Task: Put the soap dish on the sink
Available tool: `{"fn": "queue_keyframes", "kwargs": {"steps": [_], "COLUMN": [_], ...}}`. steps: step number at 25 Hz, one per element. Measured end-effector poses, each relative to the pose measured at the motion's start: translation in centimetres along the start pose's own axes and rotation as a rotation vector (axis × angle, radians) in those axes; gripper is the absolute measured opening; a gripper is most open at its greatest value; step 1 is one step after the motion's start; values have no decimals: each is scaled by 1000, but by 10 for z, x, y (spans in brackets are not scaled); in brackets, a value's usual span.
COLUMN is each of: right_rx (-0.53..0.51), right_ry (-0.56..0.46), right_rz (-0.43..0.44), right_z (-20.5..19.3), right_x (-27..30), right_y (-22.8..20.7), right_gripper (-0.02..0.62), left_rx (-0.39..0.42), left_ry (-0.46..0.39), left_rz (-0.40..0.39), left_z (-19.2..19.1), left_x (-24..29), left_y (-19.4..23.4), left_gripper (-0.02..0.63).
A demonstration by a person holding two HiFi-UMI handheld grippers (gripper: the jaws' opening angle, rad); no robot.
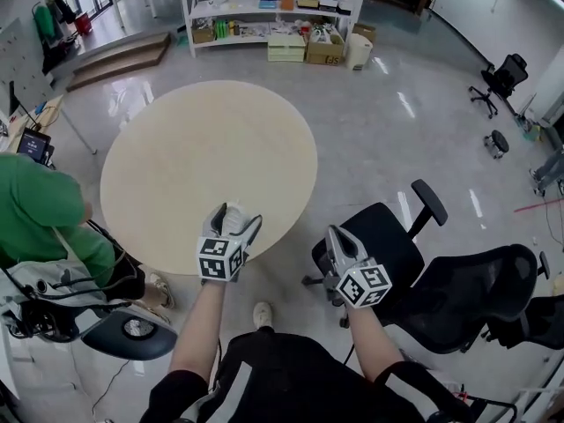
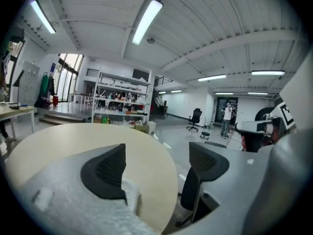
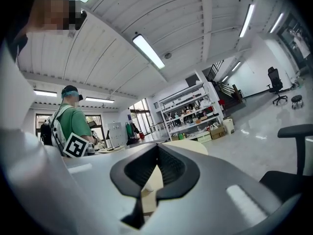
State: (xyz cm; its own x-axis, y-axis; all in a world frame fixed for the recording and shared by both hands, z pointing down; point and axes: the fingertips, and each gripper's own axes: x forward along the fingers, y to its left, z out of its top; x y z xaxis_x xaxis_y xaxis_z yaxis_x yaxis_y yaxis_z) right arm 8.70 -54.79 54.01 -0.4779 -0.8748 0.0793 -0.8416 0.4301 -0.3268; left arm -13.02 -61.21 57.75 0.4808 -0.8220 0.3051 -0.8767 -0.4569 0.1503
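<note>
Left gripper (image 1: 236, 218) over the round table's (image 1: 203, 148) near edge, fingers apart, nothing between. Right gripper (image 1: 335, 236) beside the table, fingers apparently together, empty. Soap dish and sink appear in no view.

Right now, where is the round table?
In the head view the round table is left of centre, just ahead of the left gripper, with a black office chair at its right.

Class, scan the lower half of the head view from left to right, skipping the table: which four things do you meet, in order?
Person in green shirt → left gripper → right gripper → black mesh chair
</note>
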Motion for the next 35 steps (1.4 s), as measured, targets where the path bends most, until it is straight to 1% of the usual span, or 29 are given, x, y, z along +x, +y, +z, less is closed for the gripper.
{"fn": "queue_keyframes", "kwargs": {"steps": [1, 2, 3, 4, 5, 9, 13, 19, 22, 25, 27, 31, 33, 35], "right_rx": [-4, -8, -11, -13, -15, -21, -36, -52, -53, -53, -56, -77, -98, -117], "right_ry": [-8, -15, -21, -26, -31, -50, -61, -62, -67, -76, -86, -102, -100, -87], "right_rz": [3, 7, 9, 12, 13, 23, 38, 59, 67, 74, 73, 75, 79, 71], "right_z": [4, 7, 9, 11, 12, 17, 17, 13, 13, 15, 17, 19, 17, 13], "right_x": [-6, -13, -20, -28, -37, -68, -100, -142, -157, -169, -174, -178, -181, -181], "right_y": [1, 2, 4, 5, 6, 10, 15, 20, 25, 30, 33, 40, 45, 47], "right_gripper": [6, 6, 6, 6, 6, 6, 6, 6, 6, 6, 6, 6, 6, 5], "left_rx": [38, 82, 121, 144, 149, 114, 72, 100, 92, 140, 163, 152, 154, 134], "left_ry": [-34, -66, -99, -131, -158, -220, -278, -315, -346, -378, -384, -391, -388, -387], "left_rz": [-23, -37, -38, -33, -35, -84, -104, -85, -46, -19, -29, -45, -57, -63], "left_z": [6, 10, 14, 16, 18, 24, 29, 22, 19, 21, 23, 23, 19, 16], "left_x": [-6, -12, -20, -28, -36, -65, -100, -148, -169, -186, -192, -205, -211, -216], "left_y": [-13, -24, -34, -42, -50, -78, -99, -129, -134, -140, -146, -146, -141, -131], "left_gripper": [384, 323, 238, 79, 3, 3, 3, 3, 3, 3, 3, 3, 3, 3]}}
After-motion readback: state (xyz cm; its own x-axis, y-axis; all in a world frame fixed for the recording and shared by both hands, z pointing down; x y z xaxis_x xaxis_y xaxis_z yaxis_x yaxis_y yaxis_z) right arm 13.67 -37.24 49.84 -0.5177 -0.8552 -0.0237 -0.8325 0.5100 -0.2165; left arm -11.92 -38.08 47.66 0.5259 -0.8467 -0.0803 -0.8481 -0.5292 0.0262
